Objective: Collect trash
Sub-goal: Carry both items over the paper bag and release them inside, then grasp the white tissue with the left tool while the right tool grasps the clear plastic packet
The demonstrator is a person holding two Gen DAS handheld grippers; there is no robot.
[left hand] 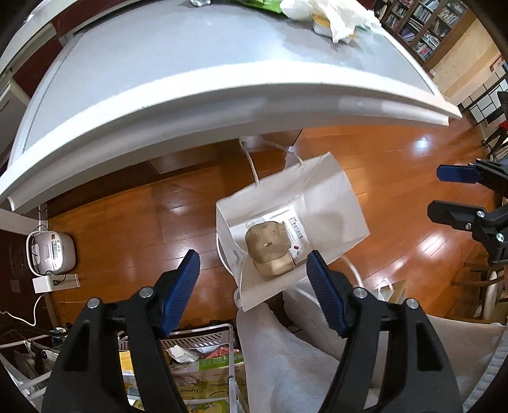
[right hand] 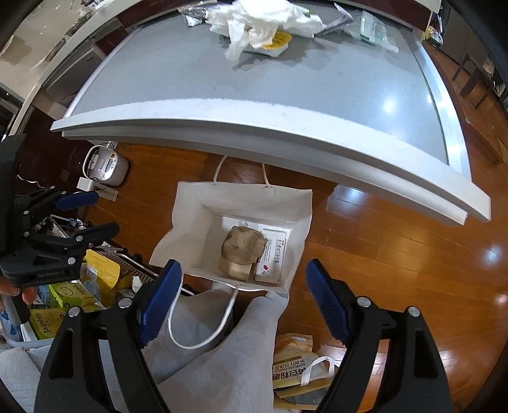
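Standing upright on wood floor, mouth up: white paper bag, just off table edge, crumpled brown wad and packet inside. Left gripper and right gripper spread, empty, above bag. Grey-clad legs touched bag's near side; rice cooker well left. More trash far across table.

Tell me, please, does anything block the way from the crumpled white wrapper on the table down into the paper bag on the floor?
Nothing visible does. The crumpled white wrapper lies at the table's far side, the paper bag stands open-topped on the floor past the near edge, and both grippers are open and empty.
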